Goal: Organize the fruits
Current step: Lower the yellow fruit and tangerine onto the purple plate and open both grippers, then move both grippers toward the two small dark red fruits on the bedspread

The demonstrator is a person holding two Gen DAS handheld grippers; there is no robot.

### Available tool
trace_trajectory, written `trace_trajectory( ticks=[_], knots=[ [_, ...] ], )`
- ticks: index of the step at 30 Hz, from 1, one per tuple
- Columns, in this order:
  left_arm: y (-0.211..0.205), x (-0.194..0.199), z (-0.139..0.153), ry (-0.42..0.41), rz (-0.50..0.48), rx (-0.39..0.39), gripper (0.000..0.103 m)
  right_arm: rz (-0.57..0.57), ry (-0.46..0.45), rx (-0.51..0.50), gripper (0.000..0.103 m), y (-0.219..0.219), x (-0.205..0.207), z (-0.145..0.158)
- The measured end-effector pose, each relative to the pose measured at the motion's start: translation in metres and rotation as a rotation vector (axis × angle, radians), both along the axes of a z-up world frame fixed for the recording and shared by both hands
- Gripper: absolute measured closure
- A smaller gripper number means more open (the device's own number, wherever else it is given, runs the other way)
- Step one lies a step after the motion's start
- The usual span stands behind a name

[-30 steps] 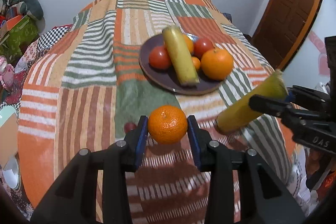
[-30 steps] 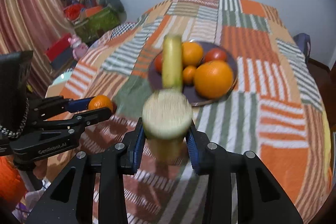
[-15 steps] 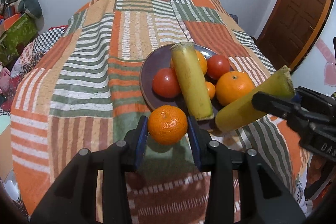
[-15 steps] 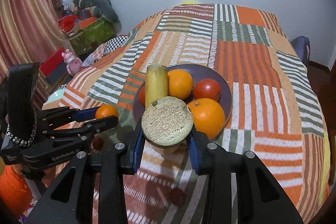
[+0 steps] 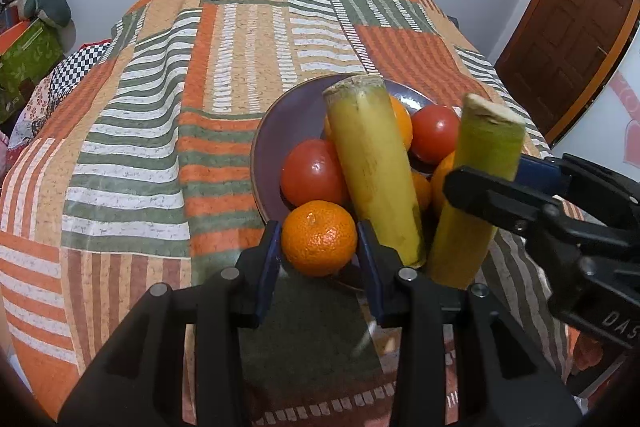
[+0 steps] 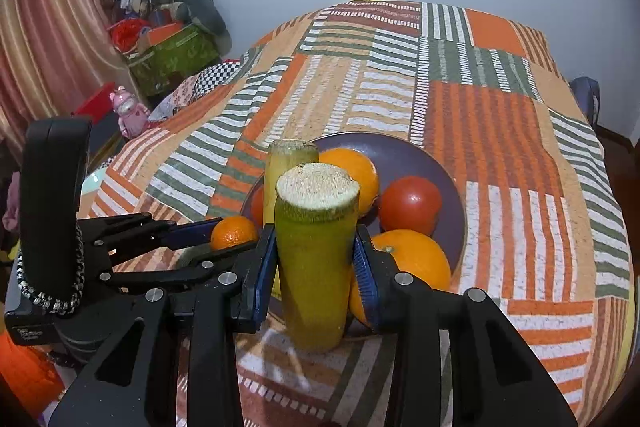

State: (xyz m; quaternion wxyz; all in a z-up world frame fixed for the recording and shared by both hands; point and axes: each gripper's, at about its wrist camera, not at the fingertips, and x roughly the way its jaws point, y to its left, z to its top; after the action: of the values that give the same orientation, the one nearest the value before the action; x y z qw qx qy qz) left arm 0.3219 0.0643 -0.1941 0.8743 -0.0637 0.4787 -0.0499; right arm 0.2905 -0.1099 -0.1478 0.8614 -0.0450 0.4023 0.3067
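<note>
My left gripper (image 5: 320,245) is shut on a small orange mandarin (image 5: 319,238), held just over the near rim of the dark purple plate (image 5: 276,131). My right gripper (image 6: 316,255) is shut on a yellow-green cane piece (image 6: 314,267), held tilted above the plate's near edge; it also shows in the left wrist view (image 5: 472,195). The plate (image 6: 404,155) holds a second cane piece (image 5: 372,171), two tomatoes (image 5: 314,173) (image 6: 410,205) and several oranges (image 6: 404,263). In the right wrist view the left gripper (image 6: 228,237) and its mandarin (image 6: 233,231) sit left of the cane.
The plate rests on a bed with a striped patchwork cover (image 5: 160,131). Boxes and bags (image 6: 172,47) pile up by the wall at left, with a pink toy (image 6: 128,111). A brown door (image 5: 580,19) stands at right.
Both grippers have moved forward to the plate with their loads. The mandarin went from over the cover to the plate's near rim. The cane now hangs over the plate's edge.
</note>
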Motion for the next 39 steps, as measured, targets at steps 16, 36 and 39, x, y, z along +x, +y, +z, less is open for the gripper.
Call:
trace_trajectory(
  ticks=[16,36,39],
  knots=[
    [0.011,-0.001,-0.002,0.026,0.008,-0.031,0.049,-0.036,-0.019,-0.002,0.054,0.002,0.007,-0.001],
    [0.056,-0.095,0.062,-0.056,0.099,0.082,0.047,-0.055,-0.131,-0.064,0.044,-0.044,-0.063,0.036],
    [0.065,-0.108,0.052,-0.020,0.120,0.071,0.047,-0.060,-0.119,-0.063,0.044,-0.050,-0.072,0.031]
  ],
)
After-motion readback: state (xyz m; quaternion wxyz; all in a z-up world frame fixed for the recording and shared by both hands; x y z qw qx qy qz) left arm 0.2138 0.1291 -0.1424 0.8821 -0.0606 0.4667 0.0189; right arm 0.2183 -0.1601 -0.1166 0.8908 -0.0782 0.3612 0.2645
